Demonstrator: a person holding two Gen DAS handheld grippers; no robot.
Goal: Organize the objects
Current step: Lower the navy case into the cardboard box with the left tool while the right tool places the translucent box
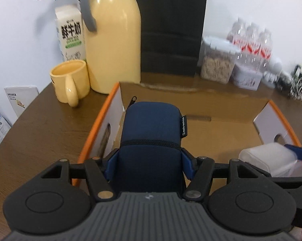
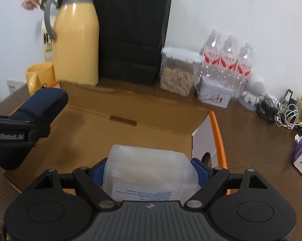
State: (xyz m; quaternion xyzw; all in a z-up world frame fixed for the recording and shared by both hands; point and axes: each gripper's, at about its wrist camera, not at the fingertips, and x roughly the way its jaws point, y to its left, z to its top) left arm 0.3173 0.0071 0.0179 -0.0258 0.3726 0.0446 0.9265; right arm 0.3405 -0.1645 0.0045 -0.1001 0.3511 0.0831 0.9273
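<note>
We are observing both grippers carrying cargo above an open cardboard box (image 2: 130, 140) with orange-edged side walls, which is sitting on a brown table (image 1: 40, 124).

The left gripper (image 1: 149, 160) is clamping a navy zippered pouch (image 1: 151, 128) between its blue pads. The pouch's long axis is running straight out along the fingers, zipper pull at the far end. It is hanging over the left part of the box, just beside the left wall.

The right gripper (image 2: 149, 170) is gripping a translucent plastic container (image 2: 148, 166) with a printed label on its near face; the jaws are standing wide, pressed on the container's two sides. This container is sitting low over the near right part of the box, close to the right wall with its round cut-out.

We are judging the deciding relation as follows: the bare box floor is lying ahead of and below both loads, with the pouch on the left half and the container on the right half. The two are well apart, so neither is crossing the other's path. The right load appears nearer the floor, though we cannot tell whether it is touching.

Beyond the far wall we are noting a yellow jug (image 2: 76, 46), a yellow mug (image 1: 70, 80), a black paper bag (image 2: 130, 32), a cereal canister (image 2: 178, 72) and water bottles (image 2: 227, 58); all standing outside the box.
</note>
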